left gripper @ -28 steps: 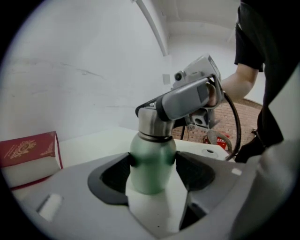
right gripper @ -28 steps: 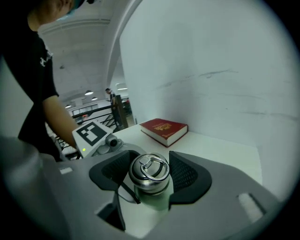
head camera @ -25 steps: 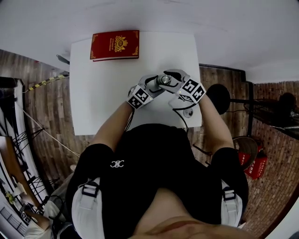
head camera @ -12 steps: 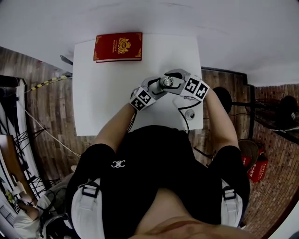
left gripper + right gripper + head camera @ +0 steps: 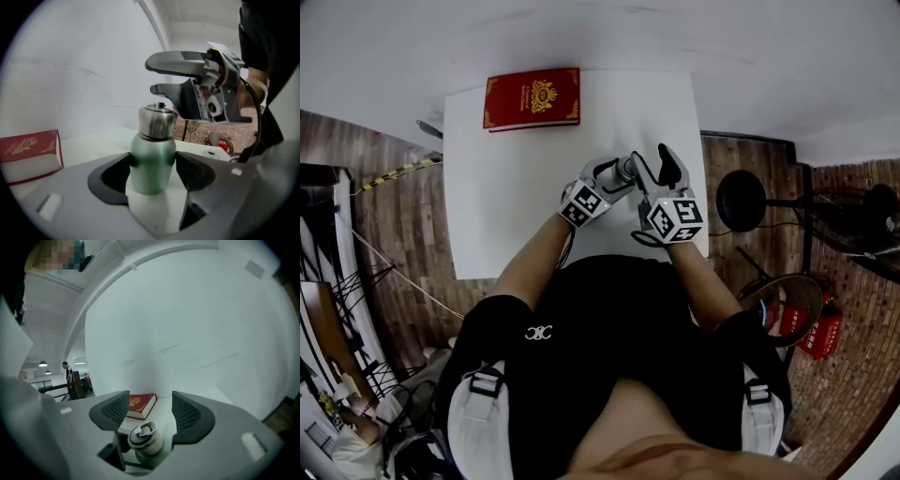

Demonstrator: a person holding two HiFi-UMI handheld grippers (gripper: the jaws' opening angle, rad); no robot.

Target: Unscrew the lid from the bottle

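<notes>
**Head view.** A white desk [image 5: 506, 187] lies below. A red book [image 5: 532, 98] with gold print lies at the far left corner of the desk. The bottle [image 5: 626, 170] stands a bit right of the desk's middle, about halfway between the far edge and the near edge. Only its shiny top shows here. The left gripper [image 5: 614, 176] reaches to it from the left. The right gripper [image 5: 661, 169] is just beside it on the right and points toward the far edge.

**Left gripper view.** The bottle [image 5: 152, 157] is green and stands upright on the desk [image 5: 84, 150]. The left gripper [image 5: 153, 165] has one jaw on each side of it, and both jaws press on its body, so this gripper holds the bottle tight. The silver lid [image 5: 157, 121] sits on top of the bottle. The right gripper [image 5: 151, 76] hangs close above the lid, with one jaw over the other. The red book [image 5: 30, 152] lies off to the left.

**Right gripper view.** The right gripper [image 5: 149, 401] has its jaws wide apart and pinches nothing. The lid [image 5: 145, 439] shows low down between them, and neither jaw touches it. The red book [image 5: 140, 405] lies farther off on the desk [image 5: 161, 416].
</notes>
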